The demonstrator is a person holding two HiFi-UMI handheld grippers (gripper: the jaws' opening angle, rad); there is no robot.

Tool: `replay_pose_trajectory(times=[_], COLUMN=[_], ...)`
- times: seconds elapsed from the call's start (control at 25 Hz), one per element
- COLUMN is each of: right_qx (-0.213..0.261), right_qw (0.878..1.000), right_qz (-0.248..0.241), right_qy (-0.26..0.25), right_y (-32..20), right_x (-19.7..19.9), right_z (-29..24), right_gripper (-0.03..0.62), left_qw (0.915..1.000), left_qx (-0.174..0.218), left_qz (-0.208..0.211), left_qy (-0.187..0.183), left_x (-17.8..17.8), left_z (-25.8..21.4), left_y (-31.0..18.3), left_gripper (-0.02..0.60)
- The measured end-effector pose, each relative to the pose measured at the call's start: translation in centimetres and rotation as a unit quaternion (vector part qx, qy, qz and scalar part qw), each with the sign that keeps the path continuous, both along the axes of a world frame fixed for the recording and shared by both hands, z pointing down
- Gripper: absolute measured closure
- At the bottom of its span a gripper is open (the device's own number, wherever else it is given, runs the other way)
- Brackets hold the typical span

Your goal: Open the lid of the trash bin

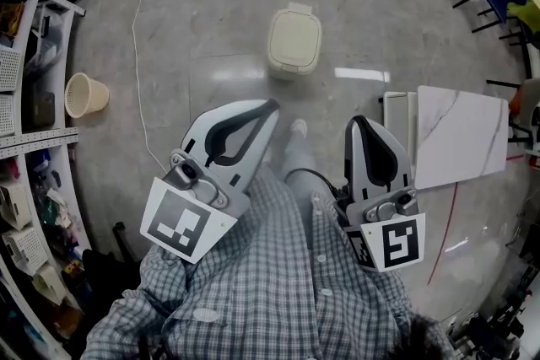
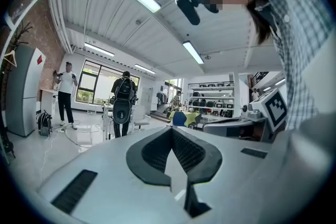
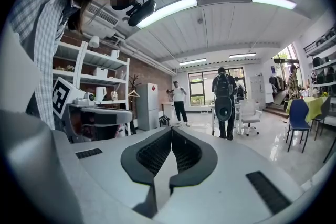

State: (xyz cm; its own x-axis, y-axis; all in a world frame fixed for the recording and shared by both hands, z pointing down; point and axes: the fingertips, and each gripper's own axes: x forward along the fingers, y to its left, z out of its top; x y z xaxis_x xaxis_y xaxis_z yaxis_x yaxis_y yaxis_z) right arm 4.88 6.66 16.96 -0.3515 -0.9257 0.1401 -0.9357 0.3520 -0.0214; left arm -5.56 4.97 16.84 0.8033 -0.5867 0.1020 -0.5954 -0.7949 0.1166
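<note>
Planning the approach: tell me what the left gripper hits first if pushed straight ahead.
Nothing near: the left gripper aims level across the room, likely passing above the trash bin. A distant blue chair lies roughly ahead; depth unclear.

Seen from the head camera, steeply down over a checked shirt (image 1: 270, 291), the left gripper (image 1: 268, 107) and right gripper (image 1: 356, 122) sit close beneath the lens, with the trash bin (image 1: 294, 41) on the floor (image 1: 194, 21) well beyond their tips. Each gripper camera rides low behind its own pressed-together jaws and faces level across the room. Both catch the same backpack wearer (image 2: 124, 99) far past the tips, and each sees the other's marker cube (image 2: 275, 107) just to the side.
</note>
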Motion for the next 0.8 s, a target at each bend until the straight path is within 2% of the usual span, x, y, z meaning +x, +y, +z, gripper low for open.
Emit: replay_pose_trajectory(times=[0.56, 0.8], right_qx=[-0.001, 0.001], right_qw=[0.999, 0.998], right_qz=[-0.04, -0.059], right_qy=[0.003, 0.006], right_y=[-5.4, -8.1], right_x=[2.2, 4.5], right_z=[0.1, -0.1], right_gripper=[0.574, 0.575], left_qw=[0.9994, 0.9988], left_qx=[0.005, 0.007], left_qz=[-0.016, -0.031], left_qy=[-0.029, -0.037], left_x=[3.1, 5.1], left_z=[-0.2, -0.5], left_y=[-3.9, -6.2], left_gripper=[0.577, 0.577])
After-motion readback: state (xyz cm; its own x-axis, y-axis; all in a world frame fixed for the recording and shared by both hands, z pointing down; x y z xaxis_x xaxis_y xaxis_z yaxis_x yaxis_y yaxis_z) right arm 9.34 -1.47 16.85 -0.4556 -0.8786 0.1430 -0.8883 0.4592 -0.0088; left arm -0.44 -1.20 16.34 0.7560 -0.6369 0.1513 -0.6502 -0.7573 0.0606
